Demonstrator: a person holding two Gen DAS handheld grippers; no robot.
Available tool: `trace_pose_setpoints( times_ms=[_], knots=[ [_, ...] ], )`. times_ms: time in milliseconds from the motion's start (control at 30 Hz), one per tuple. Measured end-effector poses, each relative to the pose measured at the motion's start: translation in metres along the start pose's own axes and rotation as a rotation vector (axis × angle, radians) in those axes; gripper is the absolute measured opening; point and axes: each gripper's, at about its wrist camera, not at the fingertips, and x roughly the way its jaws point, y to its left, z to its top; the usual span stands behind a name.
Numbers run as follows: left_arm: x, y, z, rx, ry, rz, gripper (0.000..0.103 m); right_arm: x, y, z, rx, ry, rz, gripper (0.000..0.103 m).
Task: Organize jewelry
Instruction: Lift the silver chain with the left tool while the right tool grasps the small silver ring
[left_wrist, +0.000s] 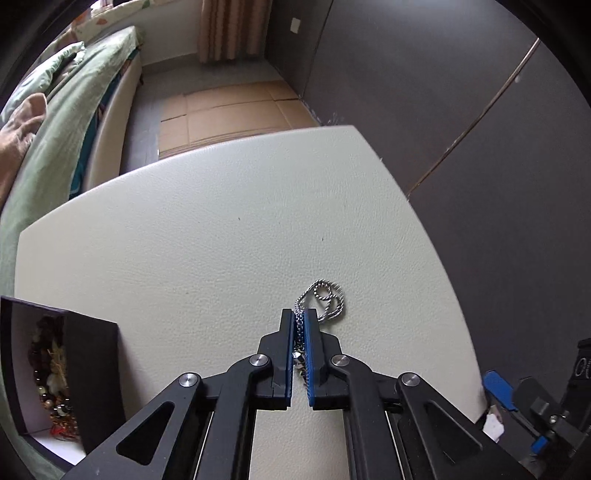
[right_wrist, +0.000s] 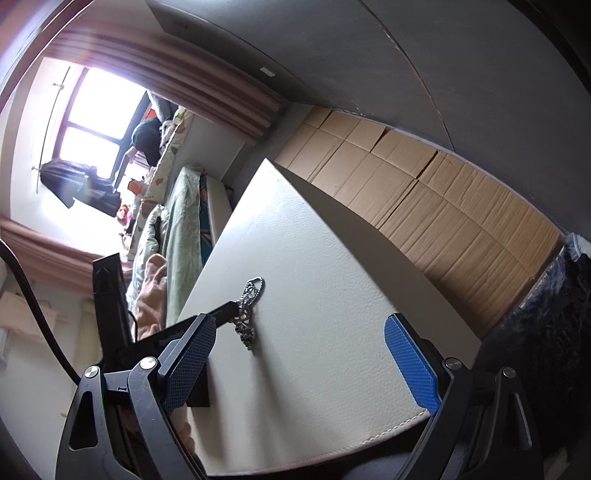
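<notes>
A silver twisted-rope chain necklace (left_wrist: 327, 297) lies on the cream leather tabletop (left_wrist: 229, 229). My left gripper (left_wrist: 300, 317) is shut on the necklace, its tips down at the table; part of the chain hangs between the blue pads. The loose loop lies just beyond the tips. In the right wrist view the necklace (right_wrist: 249, 310) hangs from the left gripper's black tips. My right gripper (right_wrist: 299, 332) is open and empty, near the table's front edge. A black jewelry box (left_wrist: 70, 380) with beaded pieces inside stands at the left.
The right gripper's blue pad (left_wrist: 498, 389) shows past the table's right edge. A bed with green bedding (left_wrist: 55, 147) lies to the left. Flattened cardboard (left_wrist: 229, 114) covers the floor beyond the table. A dark grey wall (left_wrist: 461, 110) is on the right.
</notes>
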Motion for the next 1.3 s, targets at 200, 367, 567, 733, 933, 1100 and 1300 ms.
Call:
trace_pose_setpoints(
  times_ms=[200, 367, 567, 733, 933, 1100, 1300],
  knots=[
    [-0.036, 0.013, 0.004, -0.014, -0.062, -0.063, 0.005, 0.002, 0.021, -0.005, -0.04, 0.001, -0.011, 0.093],
    [-0.069, 0.013, 0.004, -0.004, -0.099, -0.12, 0.005, 0.009, 0.038, -0.01, -0.076, 0.014, -0.024, 0.093],
    [-0.108, 0.024, 0.008, 0.006, -0.16, -0.152, 0.005, 0.023, 0.057, -0.016, -0.12, 0.038, -0.042, 0.093],
    [-0.137, 0.042, 0.011, -0.016, -0.214, -0.161, 0.005, 0.036, 0.077, -0.02, -0.181, 0.063, -0.066, 0.093],
    [-0.171, 0.053, 0.014, -0.016, -0.282, -0.164, 0.005, 0.06, 0.103, -0.019, -0.297, 0.105, -0.126, 0.076],
    [-0.204, 0.063, 0.017, -0.01, -0.342, -0.152, 0.005, 0.09, 0.123, -0.016, -0.4, 0.19, -0.186, 0.054],
    [-0.232, 0.085, 0.023, -0.041, -0.4, -0.126, 0.005, 0.119, 0.143, -0.019, -0.542, 0.286, -0.269, 0.044]
  ],
)
